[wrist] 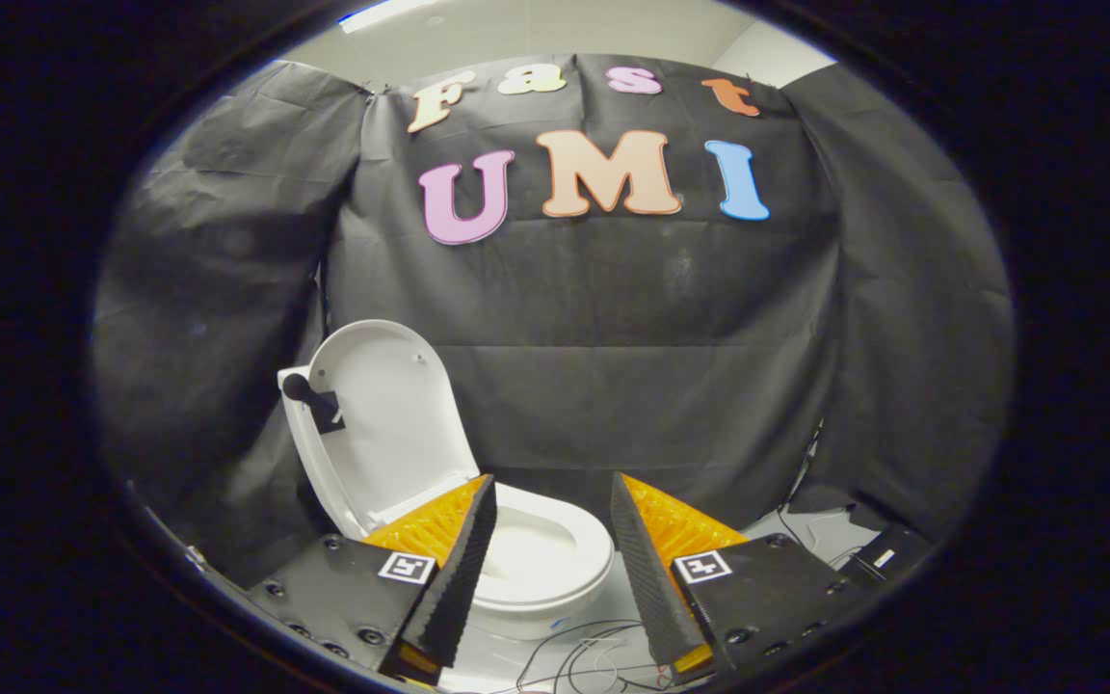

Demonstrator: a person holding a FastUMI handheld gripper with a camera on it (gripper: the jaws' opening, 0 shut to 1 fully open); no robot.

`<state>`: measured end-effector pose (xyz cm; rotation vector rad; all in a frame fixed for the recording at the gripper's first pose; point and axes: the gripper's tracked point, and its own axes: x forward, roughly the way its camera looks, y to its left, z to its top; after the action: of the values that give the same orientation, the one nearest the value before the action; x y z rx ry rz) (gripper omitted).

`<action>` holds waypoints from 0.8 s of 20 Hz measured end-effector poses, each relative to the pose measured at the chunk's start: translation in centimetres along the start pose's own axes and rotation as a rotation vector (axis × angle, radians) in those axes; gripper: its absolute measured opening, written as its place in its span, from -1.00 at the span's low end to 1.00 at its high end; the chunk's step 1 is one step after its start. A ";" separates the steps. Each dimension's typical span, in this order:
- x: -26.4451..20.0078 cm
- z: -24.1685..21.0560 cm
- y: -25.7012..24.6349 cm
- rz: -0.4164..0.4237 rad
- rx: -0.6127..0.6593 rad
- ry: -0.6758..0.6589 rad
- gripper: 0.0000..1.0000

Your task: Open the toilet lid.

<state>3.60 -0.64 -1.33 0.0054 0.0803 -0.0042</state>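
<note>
A small white toilet (541, 564) stands on the floor just beyond my fingers, its seat ring and bowl showing between them. Its white lid (386, 419) stands raised and upright, leaning back against the black cloth wall to the left of the bowl. A dark handle piece (312, 397) sticks out from the lid's left edge. My gripper (552, 487) is held open, nothing between its fingers, hovering a little in front of and above the bowl. The left finger (463, 559) hides part of the seat's left side.
Black cloth walls close in the booth behind and on both sides. Thin cables (584, 651) lie on the pale floor under my fingers. A dark box with a cable (878, 559) rests on the floor at the right.
</note>
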 end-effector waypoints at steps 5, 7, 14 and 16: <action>-1.5 0.3 0.0 0.003 0.018 -0.019 0.50; -2.5 1.1 0.2 0.006 0.011 -0.042 0.50; -4.4 1.9 0.2 0.008 -0.002 -0.100 0.50; -4.4 1.8 0.3 0.007 -0.002 -0.092 0.49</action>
<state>-0.62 -0.30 0.85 0.0033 -0.0113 0.0026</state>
